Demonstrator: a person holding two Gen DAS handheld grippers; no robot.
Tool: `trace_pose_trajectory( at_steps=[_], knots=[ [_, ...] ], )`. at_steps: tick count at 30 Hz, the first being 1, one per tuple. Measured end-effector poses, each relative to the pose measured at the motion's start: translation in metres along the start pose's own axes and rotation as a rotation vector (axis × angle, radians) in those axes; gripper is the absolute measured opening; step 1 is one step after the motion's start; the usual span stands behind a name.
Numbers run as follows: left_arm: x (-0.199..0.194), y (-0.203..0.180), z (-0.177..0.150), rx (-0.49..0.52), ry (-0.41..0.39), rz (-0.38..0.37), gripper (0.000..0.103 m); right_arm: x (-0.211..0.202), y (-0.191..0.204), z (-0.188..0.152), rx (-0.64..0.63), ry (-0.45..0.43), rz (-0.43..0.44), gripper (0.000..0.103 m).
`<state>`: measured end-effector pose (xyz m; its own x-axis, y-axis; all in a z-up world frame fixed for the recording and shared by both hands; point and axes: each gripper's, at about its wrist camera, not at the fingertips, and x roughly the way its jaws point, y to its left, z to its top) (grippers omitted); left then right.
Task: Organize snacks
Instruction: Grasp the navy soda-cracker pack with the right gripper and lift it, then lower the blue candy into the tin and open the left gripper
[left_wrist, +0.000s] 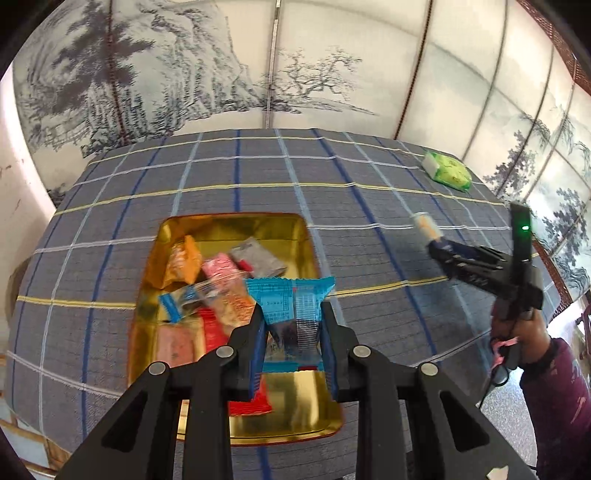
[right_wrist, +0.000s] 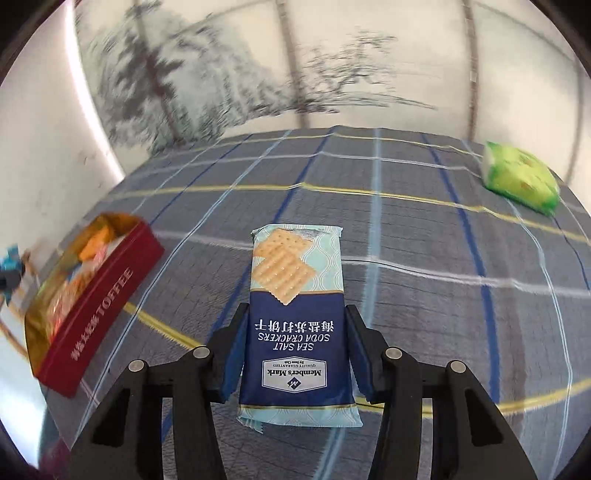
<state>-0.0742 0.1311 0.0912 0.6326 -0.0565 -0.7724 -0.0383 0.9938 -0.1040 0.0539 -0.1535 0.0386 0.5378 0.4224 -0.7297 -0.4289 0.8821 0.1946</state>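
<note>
Several snacks already lie in the tin; three are left, by my judgement. The left gripper is clamped on a blue packet above the tin's near half — only a drop remains. The right gripper straddles the cracker pack, its pads seemingly at the pack's sides, though I cannot tell if they press yet. A green pack sits untouched near the far right edge of the cloth. Open cloth lies between crackers and tin — room to carry across.
</note>
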Motion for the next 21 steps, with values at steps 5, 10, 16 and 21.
trace_pose_trajectory(
  at_steps=[5, 10, 16, 21],
  knots=[
    [0.002, 0.022, -0.011, -0.027, 0.003, 0.023, 0.024, 0.002, -0.015, -0.007, 0.066, -0.012, -0.058, 0.050],
    [0.006, 0.032, -0.017, -0.041, 0.009, 0.023, 0.024, -0.001, -0.022, -0.007, 0.109, -0.038, -0.083, 0.050],
    [0.009, 0.038, -0.019, -0.031, -0.006, 0.044, 0.024, -0.002, -0.028, -0.008, 0.128, -0.044, -0.098, 0.050],
    [0.014, 0.038, -0.022, 0.001, -0.028, 0.086, 0.024, -0.005, -0.025, -0.008, 0.118, -0.063, -0.120, 0.050]
  ],
)
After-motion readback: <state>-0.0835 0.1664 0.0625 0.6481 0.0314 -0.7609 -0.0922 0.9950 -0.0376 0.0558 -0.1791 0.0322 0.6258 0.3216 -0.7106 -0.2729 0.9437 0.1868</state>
